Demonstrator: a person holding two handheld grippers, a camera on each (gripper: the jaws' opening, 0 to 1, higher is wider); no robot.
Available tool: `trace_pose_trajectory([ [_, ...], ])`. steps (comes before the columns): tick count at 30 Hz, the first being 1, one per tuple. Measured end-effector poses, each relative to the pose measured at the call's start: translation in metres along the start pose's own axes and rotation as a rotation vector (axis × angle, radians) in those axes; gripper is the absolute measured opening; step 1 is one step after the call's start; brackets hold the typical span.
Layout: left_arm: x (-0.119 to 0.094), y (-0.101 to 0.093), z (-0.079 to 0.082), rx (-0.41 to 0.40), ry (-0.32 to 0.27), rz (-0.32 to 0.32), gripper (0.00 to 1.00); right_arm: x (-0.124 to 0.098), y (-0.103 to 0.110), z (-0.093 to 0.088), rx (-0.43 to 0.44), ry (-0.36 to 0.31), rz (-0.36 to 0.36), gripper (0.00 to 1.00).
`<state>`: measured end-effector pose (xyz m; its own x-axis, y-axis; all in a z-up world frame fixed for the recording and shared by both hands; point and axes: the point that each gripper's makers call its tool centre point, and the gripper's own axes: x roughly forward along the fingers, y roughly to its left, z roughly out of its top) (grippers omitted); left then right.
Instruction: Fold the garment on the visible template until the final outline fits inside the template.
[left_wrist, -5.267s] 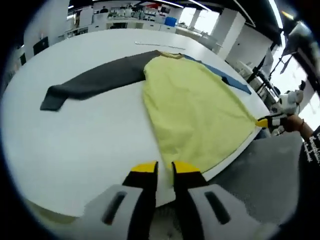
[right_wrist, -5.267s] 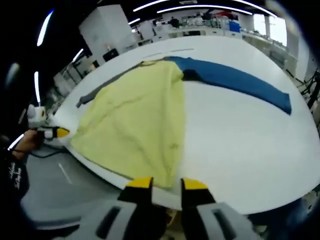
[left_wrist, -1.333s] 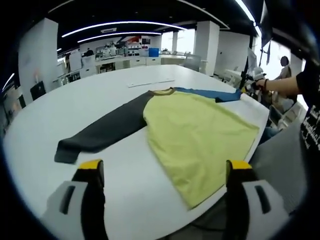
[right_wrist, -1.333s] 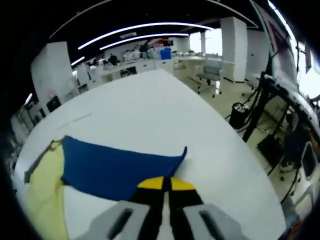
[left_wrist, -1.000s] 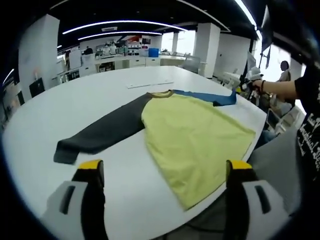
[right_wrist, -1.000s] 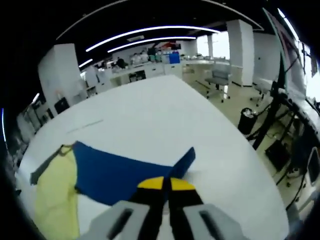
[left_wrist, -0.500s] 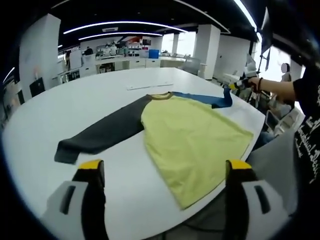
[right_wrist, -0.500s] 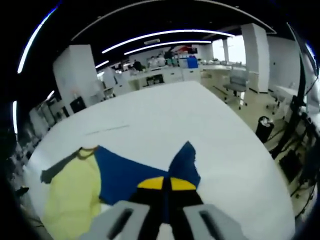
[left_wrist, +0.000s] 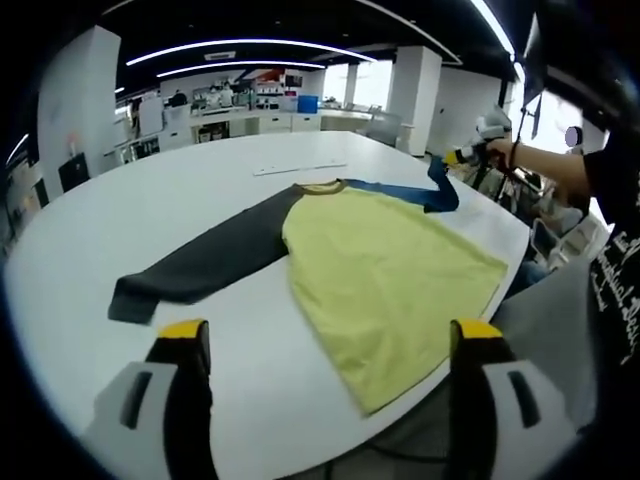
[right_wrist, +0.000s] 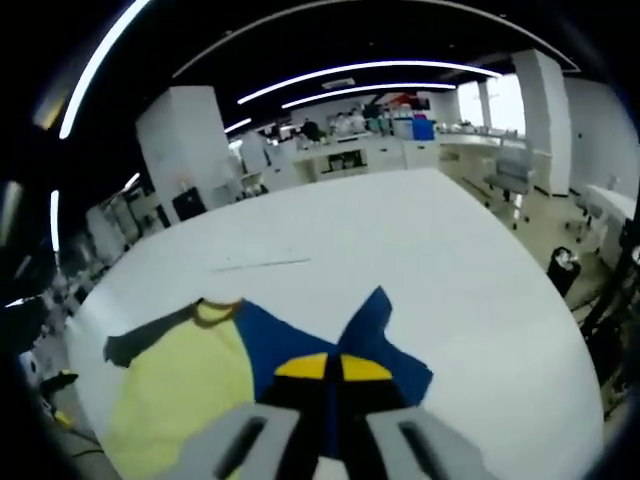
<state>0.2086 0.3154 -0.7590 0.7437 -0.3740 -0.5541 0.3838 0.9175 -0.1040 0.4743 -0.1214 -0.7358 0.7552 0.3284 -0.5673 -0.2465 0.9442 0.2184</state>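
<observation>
A long-sleeved shirt lies flat on the round white table (left_wrist: 120, 200). Its body is yellow (left_wrist: 390, 265), with one sleeve dark grey (left_wrist: 200, 265) and the other blue (left_wrist: 400, 192). My left gripper (left_wrist: 330, 335) hovers over the near table edge, open wide, with nothing between its jaws. In the left gripper view my right gripper (left_wrist: 455, 157) holds the blue sleeve's end lifted off the table at the far right. In the right gripper view that gripper (right_wrist: 326, 366) is shut on the blue sleeve (right_wrist: 370, 320), with the yellow body (right_wrist: 180, 385) and grey sleeve (right_wrist: 150, 337) to its left.
A thin pale strip (left_wrist: 300, 168) lies on the table beyond the collar. The table edge (left_wrist: 520, 235) runs just past the shirt's hem, and a person's dark sleeve (left_wrist: 610, 180) reaches in from the right. Desks and pillars fill the room behind.
My right gripper has lifted the blue sleeve's end and carried it back toward the shirt's body, so the sleeve doubles over. The left gripper has stayed open and still.
</observation>
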Motion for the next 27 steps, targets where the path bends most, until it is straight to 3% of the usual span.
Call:
trace_pose_trajectory([
  [10, 0.002, 0.001, -0.001, 0.0, 0.004, 0.0, 0.96, 0.016, 0.042, -0.001, -0.045, 0.035, 0.048, 0.0],
  [12, 0.003, 0.001, -0.003, -0.004, 0.011, 0.0, 0.96, 0.026, 0.04, 0.005, -0.051, 0.039, 0.061, 0.0],
  [20, 0.004, 0.002, -0.004, -0.014, 0.014, 0.0, 0.95, 0.032, 0.073, 0.002, -0.075, 0.06, 0.092, 0.0],
  [27, 0.005, 0.001, -0.007, -0.015, 0.021, -0.003, 0.95, 0.047, 0.086, 0.001, -0.106, 0.089, 0.1, 0.0],
])
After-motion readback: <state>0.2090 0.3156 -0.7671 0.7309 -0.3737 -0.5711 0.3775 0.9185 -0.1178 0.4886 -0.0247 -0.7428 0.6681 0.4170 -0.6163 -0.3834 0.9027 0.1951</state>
